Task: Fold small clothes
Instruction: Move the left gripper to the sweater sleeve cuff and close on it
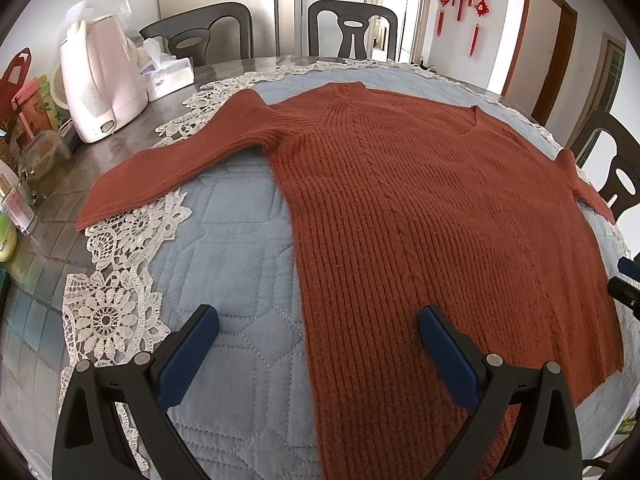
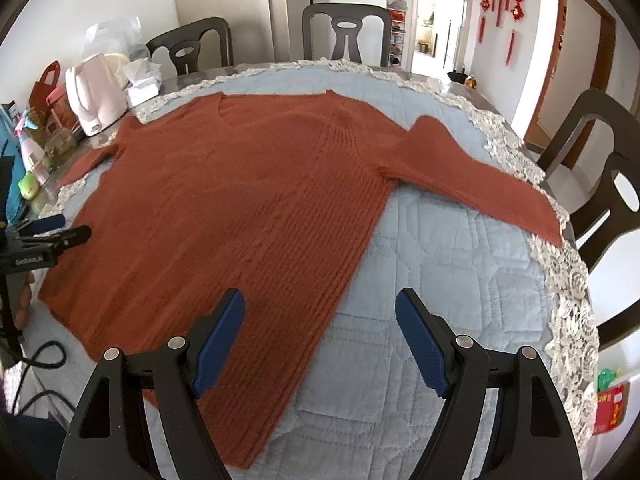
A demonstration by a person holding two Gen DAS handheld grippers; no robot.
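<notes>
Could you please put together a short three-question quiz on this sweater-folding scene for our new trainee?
1. True or false: the rust sweater lies flat with both sleeves spread out.
2. Multiple choice: what lies directly under the sweater? A) bare wood B) blue quilted mat C) a towel
3. Fill in: the left hand-held gripper and right hand-held gripper are both ____ and holding nothing.

Key: 1 true; 2 B; 3 open

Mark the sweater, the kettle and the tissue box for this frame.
sweater [image 1: 420, 208], left wrist view, mid body.
kettle [image 1: 100, 80], left wrist view, its side.
tissue box [image 1: 170, 78], left wrist view, front face.
</notes>
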